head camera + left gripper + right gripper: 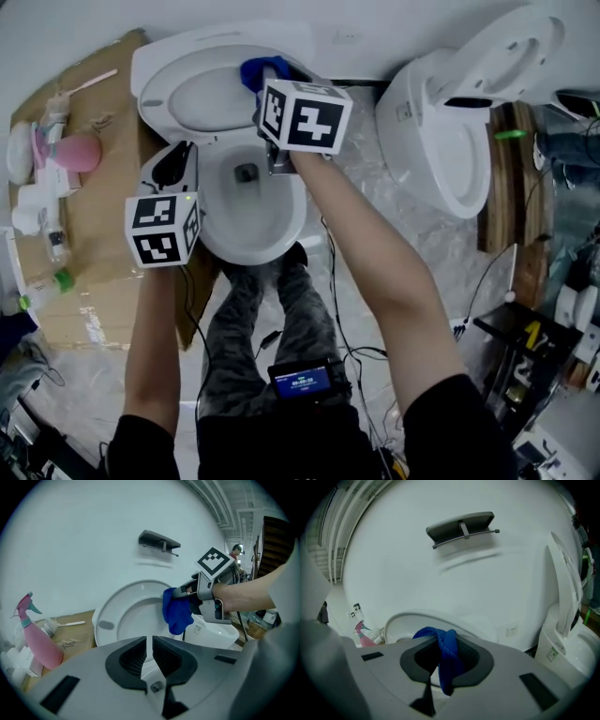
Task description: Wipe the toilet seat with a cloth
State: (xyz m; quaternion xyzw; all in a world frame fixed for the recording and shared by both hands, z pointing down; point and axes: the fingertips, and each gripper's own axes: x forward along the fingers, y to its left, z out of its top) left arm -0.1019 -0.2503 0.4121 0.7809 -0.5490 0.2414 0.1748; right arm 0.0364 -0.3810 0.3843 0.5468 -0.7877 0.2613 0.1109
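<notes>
View over a white toilet bowl (248, 220) against a plain white wall (93, 527); its toilet seat (155, 94) stands raised; a dark bracket (158, 541) is fixed to the wall above it. The right gripper (445, 656) has its jaws pinched on a blue cloth (446, 644), which hangs at the raised seat's right edge; whether they touch cannot be told. The left gripper (149, 656) is just left of the bowl, its jaws a narrow slit apart with nothing between them. The floor is covered by clear plastic sheeting (375, 187) crossed by cables (336, 281); to the left lies cardboard (94, 234) bearing a pink spray bottle (75, 150); to the right stands a second toilet (441, 141), lid up.
</notes>
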